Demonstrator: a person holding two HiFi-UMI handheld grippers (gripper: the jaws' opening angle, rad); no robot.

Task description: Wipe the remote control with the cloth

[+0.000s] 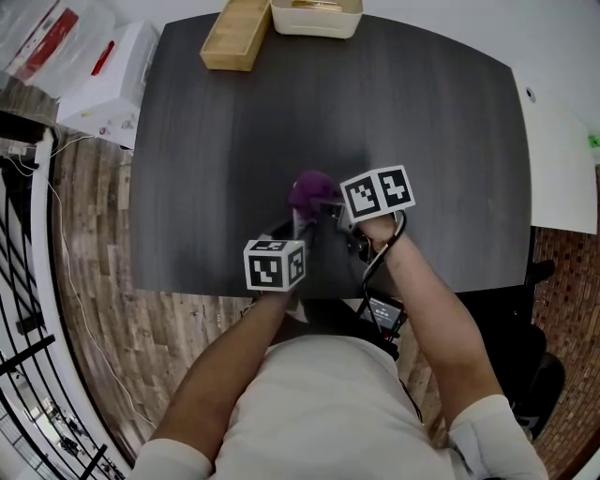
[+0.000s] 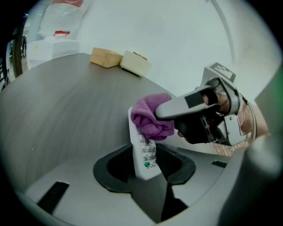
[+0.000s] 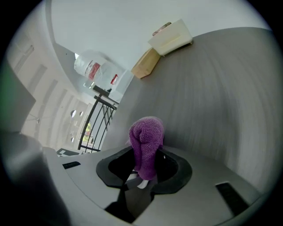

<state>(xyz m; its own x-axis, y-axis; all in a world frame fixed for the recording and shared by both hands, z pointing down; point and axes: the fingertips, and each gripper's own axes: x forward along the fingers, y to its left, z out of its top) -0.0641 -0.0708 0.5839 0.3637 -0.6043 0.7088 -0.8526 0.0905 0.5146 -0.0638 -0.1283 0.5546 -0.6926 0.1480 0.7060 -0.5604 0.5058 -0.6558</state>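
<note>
The wiping step is on right now. The left gripper is closed on the near end of the white remote, so the remote sticks out away from it, with the buttons facing up. It sits over the near middle of the dark table, close to the person (I cannot tell if its far end touches the table). The right gripper is closed on the purple cloth, bunched into a soft ball. The cloth is pressed on the far end of the remote and covers the top there. The buttons near the left gripper are bare, so I think only a part has been rubbed and there is more to do. Next, the right gripper should slide the cloth along the remote toward the near end, pushing softly. The left gripper must hold tight so the remote does not slip or twist. The cloth should stop before it bumps the left jaws. Far off on the table sit a wood box and a white tray, well out of the way.
</note>
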